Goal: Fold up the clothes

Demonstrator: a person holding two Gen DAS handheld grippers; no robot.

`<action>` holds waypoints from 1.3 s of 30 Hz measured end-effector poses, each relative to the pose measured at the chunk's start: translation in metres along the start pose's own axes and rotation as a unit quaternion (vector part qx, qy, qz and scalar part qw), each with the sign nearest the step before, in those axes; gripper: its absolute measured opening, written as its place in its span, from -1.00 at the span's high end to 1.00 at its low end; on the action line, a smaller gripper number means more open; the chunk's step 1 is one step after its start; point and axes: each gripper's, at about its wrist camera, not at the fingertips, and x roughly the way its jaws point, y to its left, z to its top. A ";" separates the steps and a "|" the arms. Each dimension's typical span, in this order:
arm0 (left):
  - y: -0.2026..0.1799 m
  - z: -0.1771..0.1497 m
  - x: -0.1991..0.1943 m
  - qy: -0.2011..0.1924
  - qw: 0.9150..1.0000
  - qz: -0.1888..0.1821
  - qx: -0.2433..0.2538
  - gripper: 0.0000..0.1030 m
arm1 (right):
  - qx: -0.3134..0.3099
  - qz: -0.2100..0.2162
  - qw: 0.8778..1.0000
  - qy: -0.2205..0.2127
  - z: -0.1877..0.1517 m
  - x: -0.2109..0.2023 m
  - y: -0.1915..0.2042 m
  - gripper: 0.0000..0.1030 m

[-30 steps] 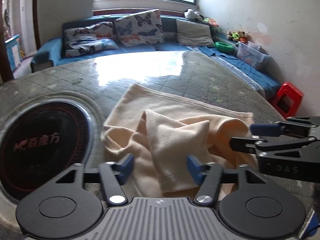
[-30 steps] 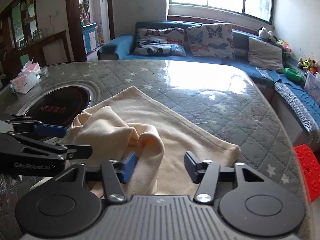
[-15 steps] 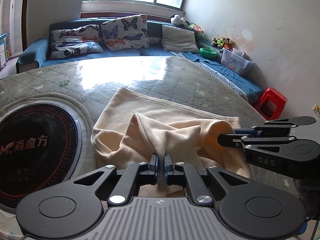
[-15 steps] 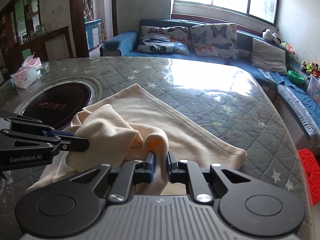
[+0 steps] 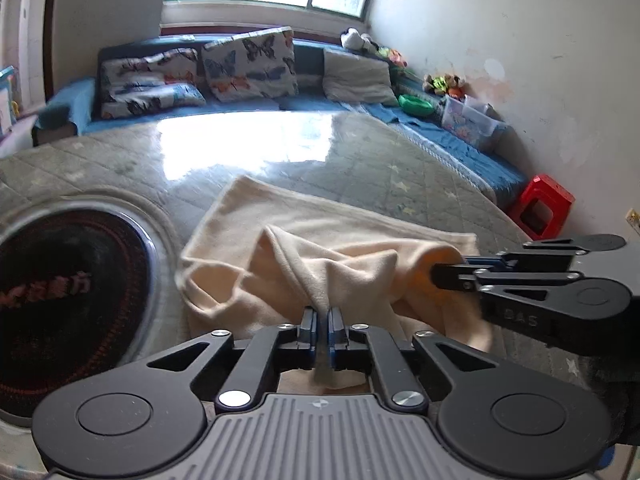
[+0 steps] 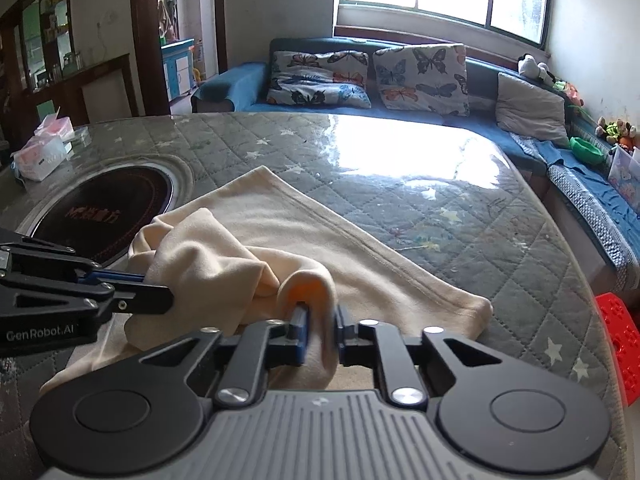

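Your left gripper (image 5: 322,322) has its 2 blue pads pressed together on a pinched-up fold of the cream garment (image 5: 332,240), so that side is clamped tight. Your right gripper (image 6: 318,330) is also biting the same cloth, though its pads sit a bit further apart with a thick roll of fabric bunched between them. The cream garment lies on the quilted grey table cover (image 6: 420,208), far edge flat and spread out, near part lifted into 2 peaks where you're holding it. From the left wrist view your right gripper comes in from the right side, its tips buried in the fabric roll. The round black induction hob (image 5: 60,288) set into the table sits just beside the garment's left edge. Behind the table there's a blue sofa (image 6: 240,80) with butterfly cushions (image 6: 420,76), and a red stool (image 5: 542,206) by the wall.
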 end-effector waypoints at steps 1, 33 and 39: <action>0.002 0.000 -0.005 -0.008 1.000 0.002 -0.003 0.90 | -0.001 -0.002 1.000 -0.004 0.000 -0.002 0.000 0.84; 0.153 -0.110 -0.187 -0.066 0.959 0.225 -0.162 0.92 | 0.126 -0.120 0.983 -0.057 -0.086 -0.117 -0.096 0.82; 0.146 -0.107 -0.186 -0.054 0.960 0.233 -0.143 0.84 | 0.133 -0.149 0.980 -0.017 -0.102 -0.108 -0.111 0.49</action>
